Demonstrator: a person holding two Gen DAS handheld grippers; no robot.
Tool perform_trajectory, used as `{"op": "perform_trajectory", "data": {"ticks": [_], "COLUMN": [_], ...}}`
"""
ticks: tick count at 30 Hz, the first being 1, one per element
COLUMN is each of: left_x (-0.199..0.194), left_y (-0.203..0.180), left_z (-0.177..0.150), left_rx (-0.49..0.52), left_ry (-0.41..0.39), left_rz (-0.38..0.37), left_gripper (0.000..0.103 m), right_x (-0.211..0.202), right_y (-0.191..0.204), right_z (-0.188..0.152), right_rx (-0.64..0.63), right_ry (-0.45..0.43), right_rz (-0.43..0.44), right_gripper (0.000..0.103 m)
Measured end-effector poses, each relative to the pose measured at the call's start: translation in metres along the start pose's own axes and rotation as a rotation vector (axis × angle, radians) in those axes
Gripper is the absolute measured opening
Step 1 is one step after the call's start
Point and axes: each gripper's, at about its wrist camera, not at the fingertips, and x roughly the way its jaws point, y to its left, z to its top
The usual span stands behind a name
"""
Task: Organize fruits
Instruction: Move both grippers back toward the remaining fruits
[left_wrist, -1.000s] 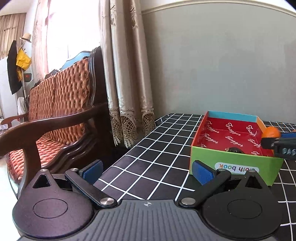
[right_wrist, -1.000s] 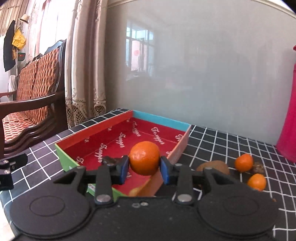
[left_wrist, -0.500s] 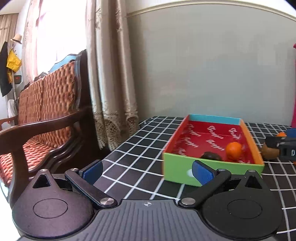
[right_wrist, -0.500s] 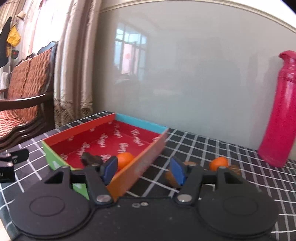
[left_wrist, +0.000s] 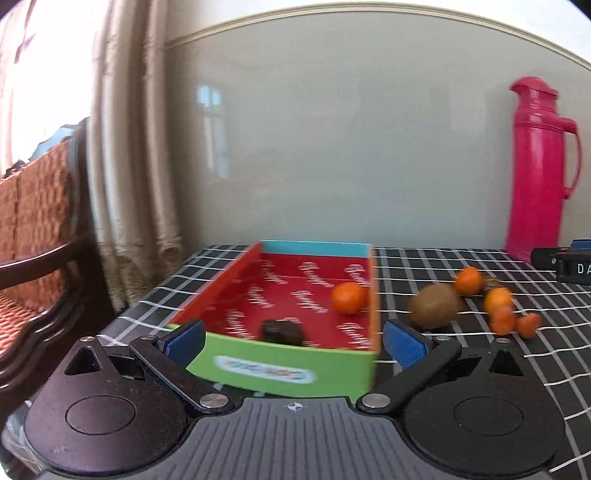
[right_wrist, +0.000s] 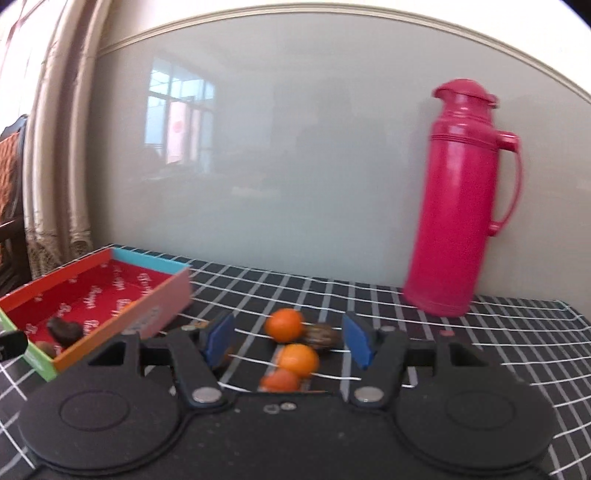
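— The right gripper (right_wrist: 288, 341) has its blue rubbery pads apart with nothing pinched between them; the jaws stand wide and empty. The left gripper (left_wrist: 293, 341) is spread just as wide, holding nothing.

— And the fruit?

— Just ahead of the right pads, three small round oranges (right_wrist: 298, 360) lie in a loose line on the black checked tablecloth (right_wrist: 461, 354), with something brown and wrinkled (right_wrist: 322, 334) just beside the far one. Off to the right of the left pads lies a fuzzy brown kiwi (left_wrist: 434, 305).

— Anything in the box?

— The shallow cardboard box (left_wrist: 284, 373), green at its near wall, red and printed inside, sits straight ahead of the left gripper, framed between its pads. One smooth orange (left_wrist: 348, 298) rests against its right wall, and a dark lumpy piece (left_wrist: 282, 330) lies near the front wall. I cannot tell what that is.

— And behind?

— A tall glossy pink plastic flask (right_wrist: 458, 206) stands upright, beyond the right gripper, near the wall.
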Motion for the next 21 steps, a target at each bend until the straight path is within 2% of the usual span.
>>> {"op": "perform_trajectory", "data": {"ticks": [12, 21], "left_x": [0.002, 0.015], "left_y": [-0.074, -0.127], "left_z": [0.002, 0.0], "left_rx": [0.047, 0.084], "left_ry": [-0.005, 0.023], "left_rz": [-0.116, -0.2], "left_gripper": [0.102, 0.101], "right_x": [-0.012, -0.02], "right_y": [-0.078, -0.12], "right_z": [-0.018, -0.035], "right_rx": [0.061, 0.087], "right_ry": [0.026, 0.048], "right_rz": [-0.131, -0.191], "right_gripper": [0.064, 0.065]}}
